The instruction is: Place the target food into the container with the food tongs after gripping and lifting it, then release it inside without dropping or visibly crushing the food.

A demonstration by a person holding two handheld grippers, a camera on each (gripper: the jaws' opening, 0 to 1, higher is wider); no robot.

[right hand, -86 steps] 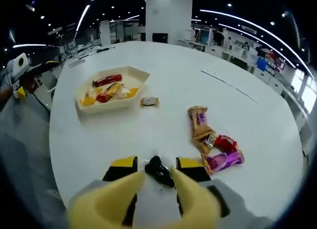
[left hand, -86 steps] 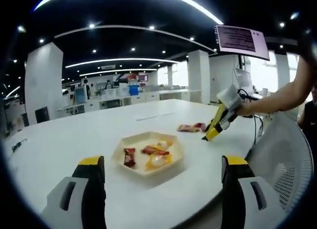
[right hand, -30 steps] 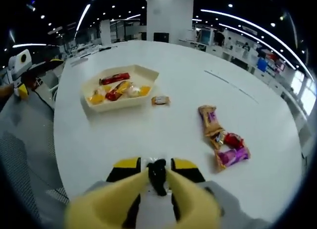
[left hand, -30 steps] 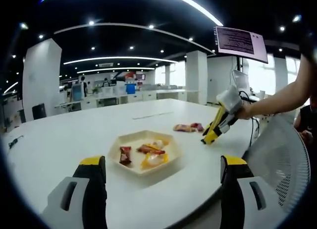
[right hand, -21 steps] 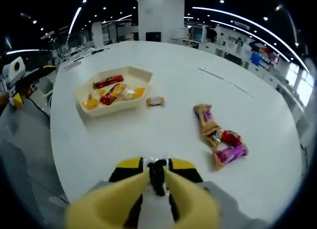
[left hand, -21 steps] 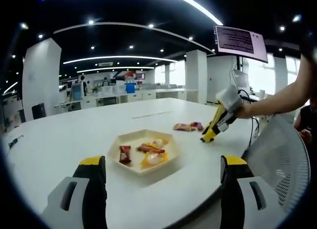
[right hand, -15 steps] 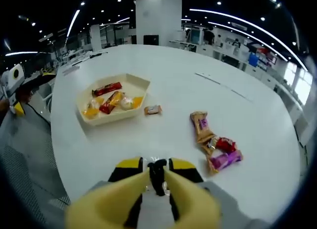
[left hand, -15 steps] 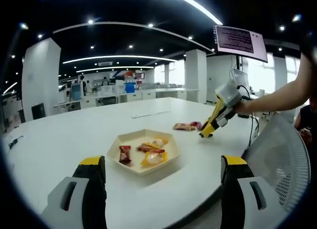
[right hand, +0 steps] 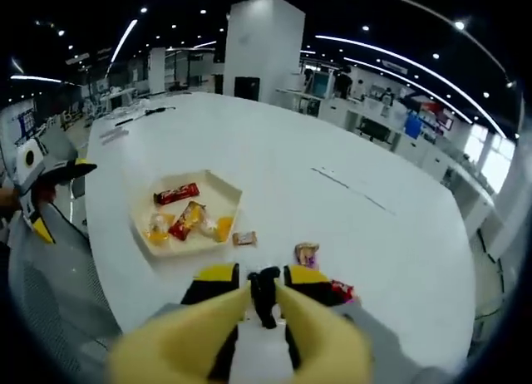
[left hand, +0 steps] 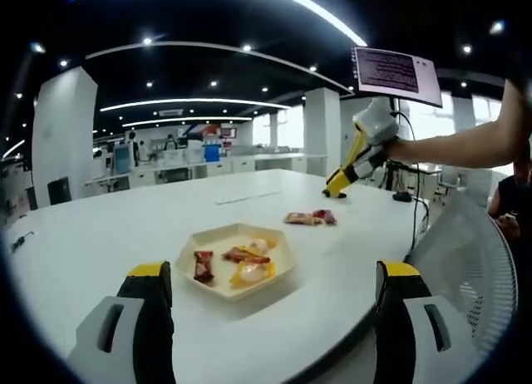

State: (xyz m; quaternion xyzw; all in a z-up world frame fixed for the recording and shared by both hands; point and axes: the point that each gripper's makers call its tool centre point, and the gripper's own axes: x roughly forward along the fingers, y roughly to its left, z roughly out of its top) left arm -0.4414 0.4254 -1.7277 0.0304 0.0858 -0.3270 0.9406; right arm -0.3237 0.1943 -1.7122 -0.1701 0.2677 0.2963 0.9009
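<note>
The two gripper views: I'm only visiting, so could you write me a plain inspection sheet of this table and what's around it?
Surface: white table, bare over most of its top.
Job's things: cream tray holding several wrapped snacks, among them a red bar; yellow tongs closed on a small dark piece, raised above the table.
Clutter: small wrapped candy beside the tray, outside it; loose snack packets further along the table.
Grippers: right gripper clamps the tongs; left gripper open, holding nothing, near the table edge.
Cables: a dark cable hangs at the table's far side.
Surroundings: open office with white pillars, ceiling strip lights, a hanging screen, a mesh chair back.
</note>
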